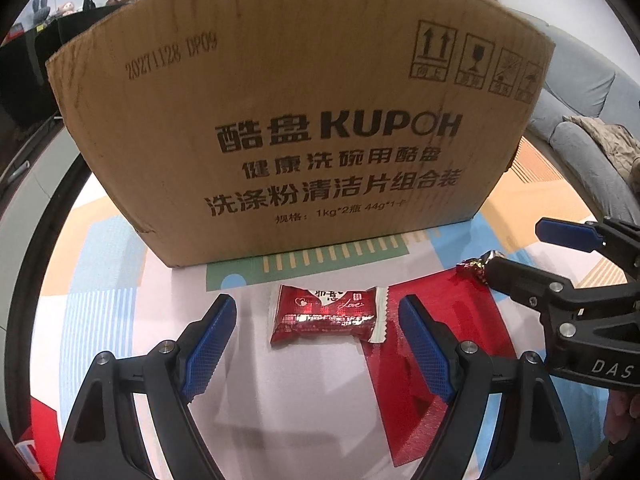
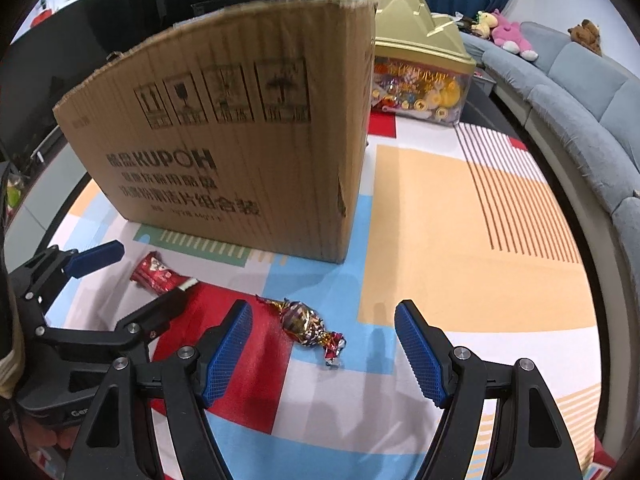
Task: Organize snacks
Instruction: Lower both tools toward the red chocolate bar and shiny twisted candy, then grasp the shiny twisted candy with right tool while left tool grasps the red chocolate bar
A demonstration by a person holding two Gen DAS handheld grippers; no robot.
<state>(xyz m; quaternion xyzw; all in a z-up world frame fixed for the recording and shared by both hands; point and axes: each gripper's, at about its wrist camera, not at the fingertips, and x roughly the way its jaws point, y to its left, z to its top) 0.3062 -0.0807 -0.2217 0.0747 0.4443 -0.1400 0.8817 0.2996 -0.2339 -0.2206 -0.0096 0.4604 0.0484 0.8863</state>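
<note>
A red snack packet lies on the patterned mat between the open fingers of my left gripper, which is empty. It also shows in the right wrist view. A foil-wrapped candy lies on the mat just ahead of my right gripper, which is open and empty. In the left wrist view the candy is partly hidden behind the right gripper. A tall cardboard box stands just beyond both snacks; it also shows in the right wrist view.
A patterned mat covers the floor. A gold-lidded clear container of sweets stands behind the box at right. A grey sofa with plush toys curves along the right. Dark furniture stands at the back left.
</note>
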